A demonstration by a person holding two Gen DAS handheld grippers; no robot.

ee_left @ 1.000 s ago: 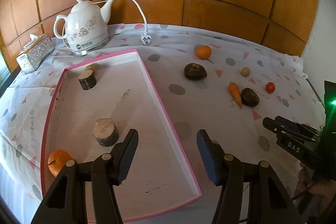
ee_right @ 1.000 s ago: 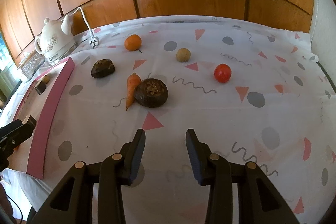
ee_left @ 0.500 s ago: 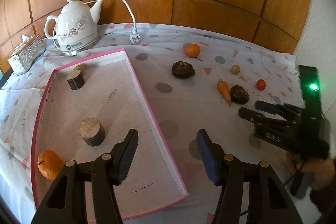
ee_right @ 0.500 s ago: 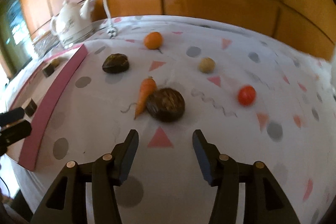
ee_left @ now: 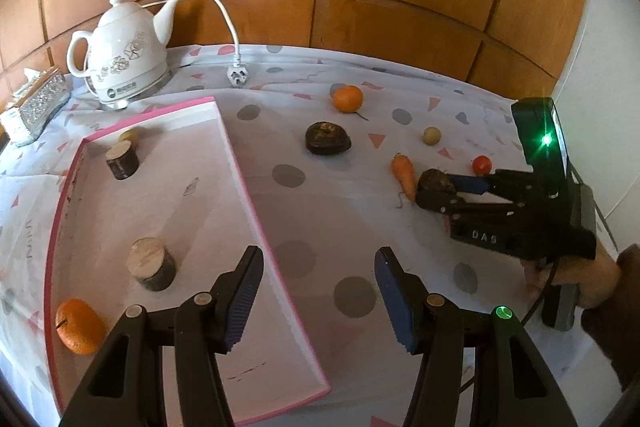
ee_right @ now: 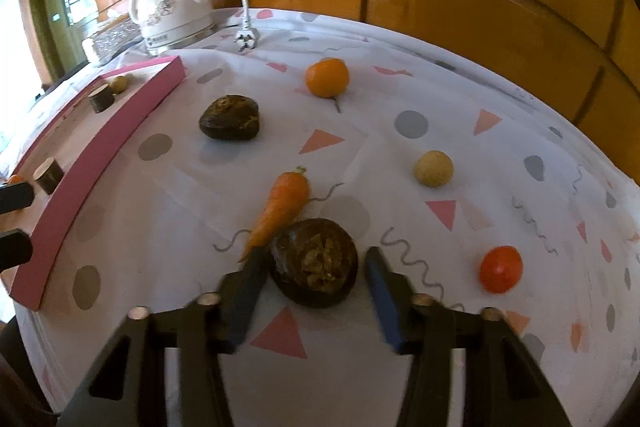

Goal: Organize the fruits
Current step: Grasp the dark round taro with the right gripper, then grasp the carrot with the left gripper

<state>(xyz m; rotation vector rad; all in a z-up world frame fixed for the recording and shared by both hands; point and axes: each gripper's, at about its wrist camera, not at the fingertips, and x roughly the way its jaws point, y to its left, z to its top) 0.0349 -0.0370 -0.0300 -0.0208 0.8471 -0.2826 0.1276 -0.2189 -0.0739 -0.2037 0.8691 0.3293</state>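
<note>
A dark brown round fruit lies on the patterned cloth beside a carrot. My right gripper straddles it with the jaws closing; a gap still shows at the right pad. In the left wrist view the same gripper reaches the fruit. My left gripper hovers open over the right rim of the pink-edged tray, holding nothing. An orange and two stump-like pieces lie in the tray. Loose on the cloth: an orange, another dark fruit, a tan ball, a tomato.
A white kettle with its cord and plug stands at the back left, next to a glittery tissue box. Wooden panelling closes off the back. A person's hand grips the right tool at the right edge.
My right gripper has moved forward and rolled, coming from bare cloth to stand around the dark fruit by the carrot. The left gripper has stayed open over the tray edge.
</note>
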